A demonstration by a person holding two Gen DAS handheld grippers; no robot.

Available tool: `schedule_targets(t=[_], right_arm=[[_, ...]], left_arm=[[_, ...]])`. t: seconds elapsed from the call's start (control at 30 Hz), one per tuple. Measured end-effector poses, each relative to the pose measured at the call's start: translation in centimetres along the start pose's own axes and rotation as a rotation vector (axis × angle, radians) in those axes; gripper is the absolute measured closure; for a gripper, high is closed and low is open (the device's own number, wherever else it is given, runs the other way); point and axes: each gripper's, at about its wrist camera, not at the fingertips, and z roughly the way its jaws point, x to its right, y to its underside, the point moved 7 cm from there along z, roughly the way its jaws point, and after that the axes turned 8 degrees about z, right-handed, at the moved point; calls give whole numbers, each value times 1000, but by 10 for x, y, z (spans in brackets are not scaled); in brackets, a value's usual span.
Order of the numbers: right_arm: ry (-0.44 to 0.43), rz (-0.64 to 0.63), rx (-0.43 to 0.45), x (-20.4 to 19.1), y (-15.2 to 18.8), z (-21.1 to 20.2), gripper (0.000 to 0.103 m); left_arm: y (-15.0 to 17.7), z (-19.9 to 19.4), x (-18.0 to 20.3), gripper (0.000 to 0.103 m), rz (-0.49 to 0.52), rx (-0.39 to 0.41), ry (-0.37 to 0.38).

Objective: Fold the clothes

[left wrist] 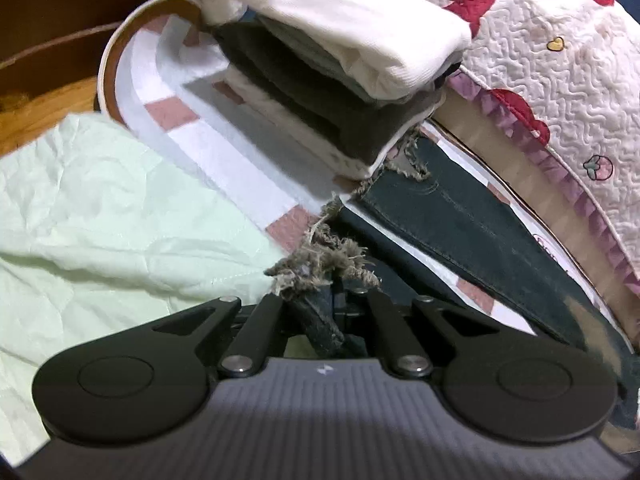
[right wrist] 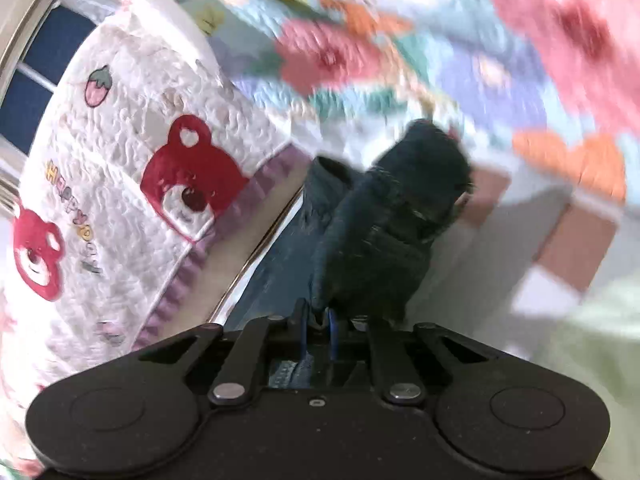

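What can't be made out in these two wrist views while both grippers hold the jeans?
- Left wrist: the jeans run off the right edge, so their waist end is cut off.
- Left wrist: the folded stack hides whatever lies behind it.
- Right wrist: the floral bedding is motion-blurred, its pattern unclear.
- Right wrist: bunched denim hides the right gripper pads.

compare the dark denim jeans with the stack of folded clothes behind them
The dark denim jeans lie stretched out in one long, unfolded piece; the stack of folded clothes is a compact pile of several layers. The jeans are uniformly dark with a frayed hem; the stack mixes white and grey. Both rest on the pink-and-white checked sheet.
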Motion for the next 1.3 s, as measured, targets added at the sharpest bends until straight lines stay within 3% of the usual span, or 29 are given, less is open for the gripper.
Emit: schedule_targets(t=[0.1, 0.17, 0.23, 0.37, 0.47, 0.53, 0.6, 0.63, 0.67, 0.77, 0.97, 1.03, 1.17, 1.23, 1.3], right_arm=[[172, 29, -29, 17, 7, 23, 91], [151, 90, -37, 23, 6, 26, 88], [151, 136, -46, 30, 6, 25, 79], [152, 229, -93, 45, 12, 25, 51], [159, 236, -142, 48, 18, 32, 50], [168, 222, -176, 47, 21, 39, 49], [154, 194, -175, 43, 22, 41, 65], [112, 172, -140, 37, 20, 36, 87], [69, 149, -104, 31, 17, 31, 87], [-27, 86, 0, 14, 11, 13, 89], [-139, 75, 93, 2, -3, 1, 90], [-161, 96, 123, -5, -16, 8, 90], [-170, 89, 219, -28, -44, 36, 95], [-133, 61, 236, -39, -54, 54, 96], [-94, 1, 243, -53, -56, 71, 96]], left_arm=[[6, 6, 4, 102, 53, -30, -44], [10, 9, 6, 101, 88, -50, -73], [12, 11, 6, 99, 89, -60, -79], [16, 13, -1, 92, 2, -81, -31], [20, 16, 1, 92, -9, -96, -12], [21, 16, 8, 93, 80, -88, -51], [18, 13, 17, 100, 195, -54, -103], [16, 11, 23, 101, 255, -32, -128], [14, 9, 28, 101, 300, -10, -144], [-2, 0, 31, 101, 289, 51, -136], [-53, -5, 43, 101, 257, 126, -81], [-77, 3, 61, 101, 330, 146, -86], [-110, 40, 116, 101, 667, 174, -186], [-126, 58, 134, 101, 698, 173, -184], [-143, 73, 145, 101, 658, 172, -165]])
